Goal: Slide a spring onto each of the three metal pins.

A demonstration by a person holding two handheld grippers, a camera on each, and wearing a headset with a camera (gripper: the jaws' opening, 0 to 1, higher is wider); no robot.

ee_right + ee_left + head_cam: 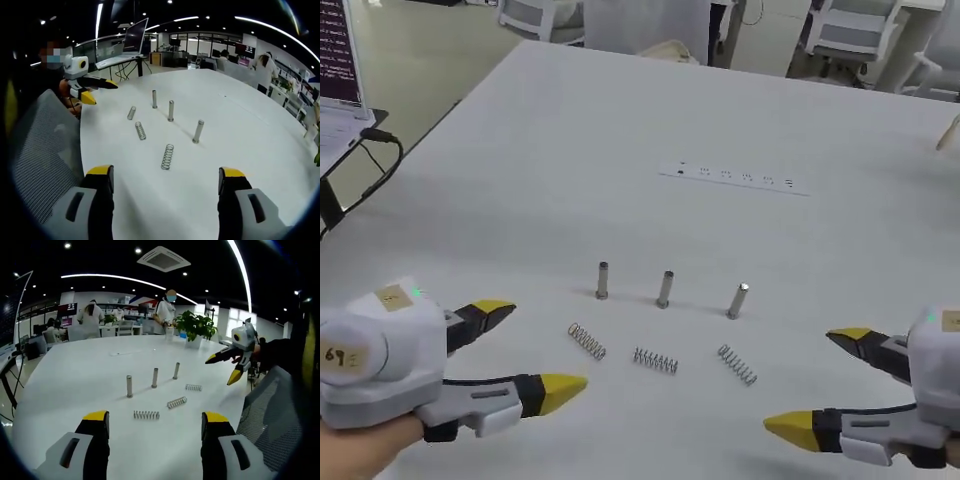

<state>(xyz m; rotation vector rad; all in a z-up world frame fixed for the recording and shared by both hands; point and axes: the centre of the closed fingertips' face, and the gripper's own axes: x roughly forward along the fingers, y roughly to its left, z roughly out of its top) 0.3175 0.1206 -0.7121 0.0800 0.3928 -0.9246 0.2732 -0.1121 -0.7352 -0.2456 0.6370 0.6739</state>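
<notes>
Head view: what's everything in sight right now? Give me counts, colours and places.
metal pins: 3, silver, upright in a row at mid-bench
springs: 3, silver, lying flat, one in front of each pin, none on a pin
power strip: 1, white, flat beyond the pins
laptop: 1, screen lit, far left
cable: 1, black, beside the laptop
office chairs: several, grey, beyond the far edge
workbench: 1, white
left gripper: yellow-tipped, open, empty, near left
right gripper: yellow-tipped, open, empty, near right
</notes>
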